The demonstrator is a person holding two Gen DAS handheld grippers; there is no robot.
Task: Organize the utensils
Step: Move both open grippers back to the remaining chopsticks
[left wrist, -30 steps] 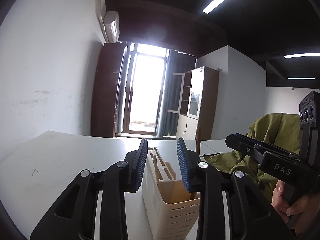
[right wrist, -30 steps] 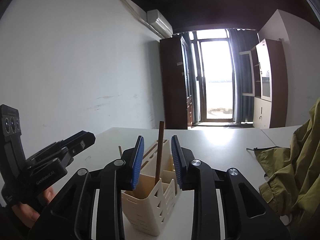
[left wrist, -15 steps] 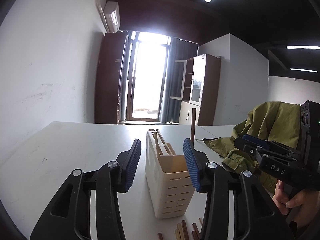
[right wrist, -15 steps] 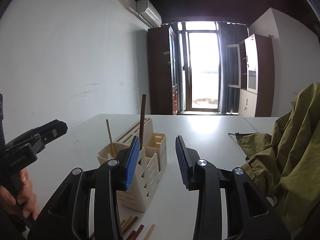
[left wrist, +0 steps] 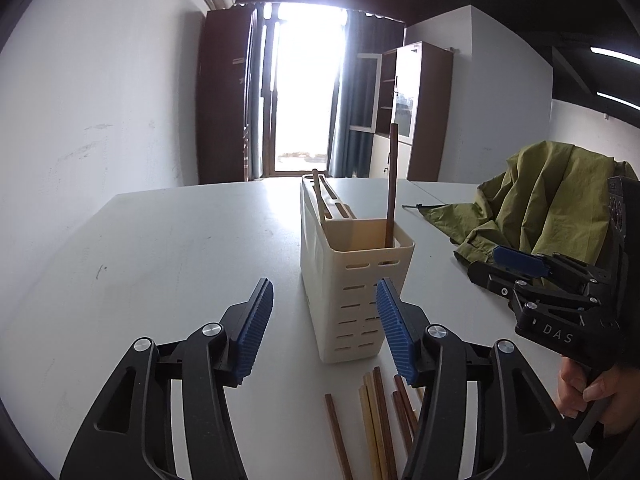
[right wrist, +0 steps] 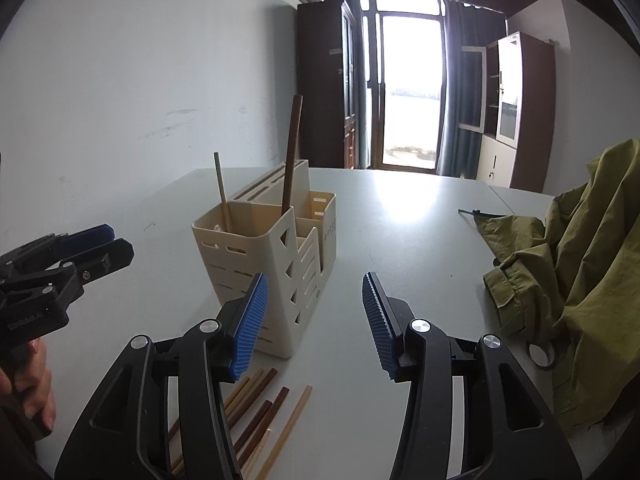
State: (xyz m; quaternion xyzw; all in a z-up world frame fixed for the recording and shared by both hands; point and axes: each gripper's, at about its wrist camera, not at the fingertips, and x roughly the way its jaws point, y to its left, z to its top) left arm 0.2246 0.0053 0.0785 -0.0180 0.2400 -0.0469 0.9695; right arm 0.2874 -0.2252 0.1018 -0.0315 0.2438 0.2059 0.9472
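Observation:
A cream utensil holder (left wrist: 352, 280) (right wrist: 272, 256) stands on the white table (left wrist: 160, 260). One dark brown chopstick (left wrist: 391, 184) (right wrist: 291, 152) and one light one (right wrist: 222, 192) stand upright in it. Several loose chopsticks (left wrist: 380, 420) (right wrist: 256, 412), dark and light, lie flat on the table in front of the holder. My left gripper (left wrist: 324, 320) hangs above them, jaws opening, nothing between its blue pads. My right gripper (right wrist: 312, 316) is to the right of the holder, jaws opening too and empty. Each gripper shows in the other's view, the right gripper (left wrist: 520, 268) and the left gripper (right wrist: 88, 244).
An olive green jacket (left wrist: 552, 204) (right wrist: 568, 272) is heaped on the table's right side. A person's hand (left wrist: 592, 392) grips the right tool's handle. A white wall runs along the left; cabinets and a bright door stand behind the table's far edge.
Both grippers have sunk and tipped downward, bringing the loose chopsticks into view. Both sets of jaws have widened. The dark chopstick once framed by the right jaws now stands in the holder.

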